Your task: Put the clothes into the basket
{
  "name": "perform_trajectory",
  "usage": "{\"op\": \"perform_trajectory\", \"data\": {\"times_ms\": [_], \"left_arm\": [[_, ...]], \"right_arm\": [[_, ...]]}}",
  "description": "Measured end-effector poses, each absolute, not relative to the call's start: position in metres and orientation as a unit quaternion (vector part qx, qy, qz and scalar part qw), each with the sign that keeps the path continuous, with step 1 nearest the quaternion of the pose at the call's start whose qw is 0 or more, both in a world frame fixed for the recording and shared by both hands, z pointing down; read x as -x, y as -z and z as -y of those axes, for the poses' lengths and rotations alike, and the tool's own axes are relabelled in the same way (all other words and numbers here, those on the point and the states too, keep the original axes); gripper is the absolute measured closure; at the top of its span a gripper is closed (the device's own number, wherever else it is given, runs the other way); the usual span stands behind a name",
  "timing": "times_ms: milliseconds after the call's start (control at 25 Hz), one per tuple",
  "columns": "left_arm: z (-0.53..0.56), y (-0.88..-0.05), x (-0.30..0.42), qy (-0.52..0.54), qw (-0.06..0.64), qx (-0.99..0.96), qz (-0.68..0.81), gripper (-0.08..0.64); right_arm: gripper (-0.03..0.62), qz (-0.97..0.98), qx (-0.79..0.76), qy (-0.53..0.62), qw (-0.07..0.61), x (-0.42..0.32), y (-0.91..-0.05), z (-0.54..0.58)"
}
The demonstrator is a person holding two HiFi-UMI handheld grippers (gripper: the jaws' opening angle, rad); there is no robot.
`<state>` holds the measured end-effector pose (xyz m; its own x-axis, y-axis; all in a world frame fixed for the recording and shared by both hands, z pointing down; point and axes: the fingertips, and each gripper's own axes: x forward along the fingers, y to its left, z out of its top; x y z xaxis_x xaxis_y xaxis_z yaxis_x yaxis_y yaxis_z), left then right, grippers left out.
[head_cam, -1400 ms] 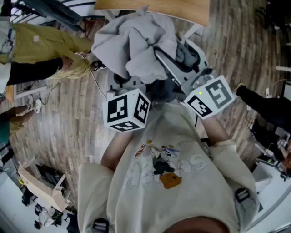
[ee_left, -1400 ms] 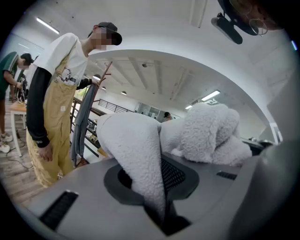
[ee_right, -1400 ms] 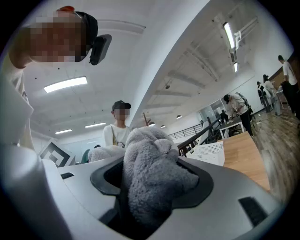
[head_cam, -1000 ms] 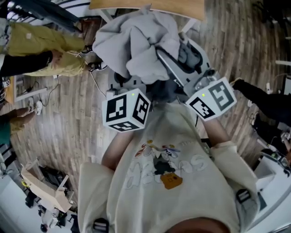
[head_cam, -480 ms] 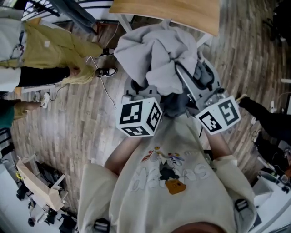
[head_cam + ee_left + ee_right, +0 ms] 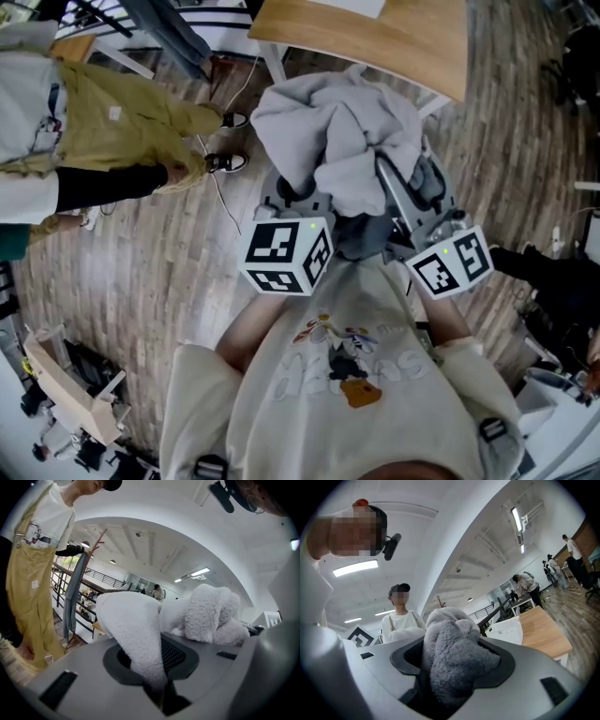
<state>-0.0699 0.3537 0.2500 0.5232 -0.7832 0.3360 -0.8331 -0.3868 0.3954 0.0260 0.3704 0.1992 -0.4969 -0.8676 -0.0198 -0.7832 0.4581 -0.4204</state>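
Note:
A bulky light grey fleece garment (image 6: 337, 131) hangs bunched in the air over both grippers in the head view. My left gripper (image 6: 292, 202) is shut on a pale fold of it (image 6: 136, 634), which is pinched between the jaws (image 6: 159, 688). My right gripper (image 6: 412, 202) is shut on a darker grey wad of fleece (image 6: 454, 660) that fills its jaws (image 6: 440, 691). The fingertips of both are hidden under the cloth. A white perforated basket (image 6: 506, 626) stands on a wooden table (image 6: 543, 632) ahead to the right.
The wooden table (image 6: 375, 37) lies just beyond the garment. A person in yellow overalls (image 6: 122, 112) stands close on the left, also in the left gripper view (image 6: 33, 573). A coat rack with hanging cloth (image 6: 77, 592) and railings stand behind. More people (image 6: 572, 555) are at the far right.
Both grippers and the garment have moved across the floor toward the wooden table, which now shows more at the top. Both grips are unchanged.

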Motion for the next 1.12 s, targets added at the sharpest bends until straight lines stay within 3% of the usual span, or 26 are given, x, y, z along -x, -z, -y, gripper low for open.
{"op": "perform_trajectory", "data": {"times_ms": [1120], "left_arm": [[-0.247,-0.235,0.061,-0.041,0.244,-0.857,0.452,0.489]], "right_arm": [[0.319,-0.833,0.503,0.177,0.147,-0.035,-0.188,-0.272]]}}
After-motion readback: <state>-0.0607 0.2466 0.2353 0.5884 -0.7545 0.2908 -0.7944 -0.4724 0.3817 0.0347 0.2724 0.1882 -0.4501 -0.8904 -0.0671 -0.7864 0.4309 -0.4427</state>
